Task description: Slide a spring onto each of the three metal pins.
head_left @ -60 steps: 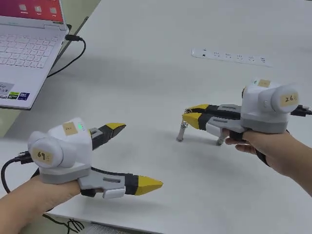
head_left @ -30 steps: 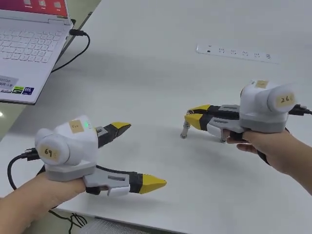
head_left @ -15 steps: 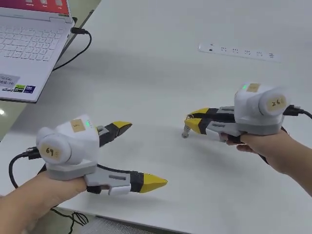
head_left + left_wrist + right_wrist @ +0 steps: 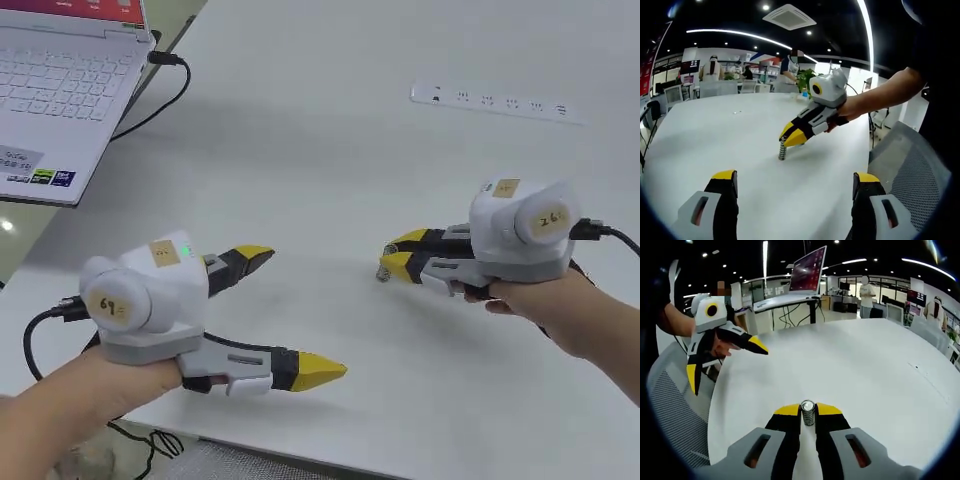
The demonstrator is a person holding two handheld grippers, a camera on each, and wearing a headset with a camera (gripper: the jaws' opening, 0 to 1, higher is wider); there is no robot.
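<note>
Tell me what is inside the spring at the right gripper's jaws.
A shiny round metal end, probably a pin's, shows at the top of the spring, which the right gripper grips. The coils cover whatever runs below it.

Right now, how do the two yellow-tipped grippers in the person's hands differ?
The left gripper has its jaws spread wide with nothing between them; the right gripper has its jaws closed on a spring. The left gripper sits apart from the work, while the right gripper is at the spring, which stands upright on the white table. Both have yellow tips and white bodies.
</note>
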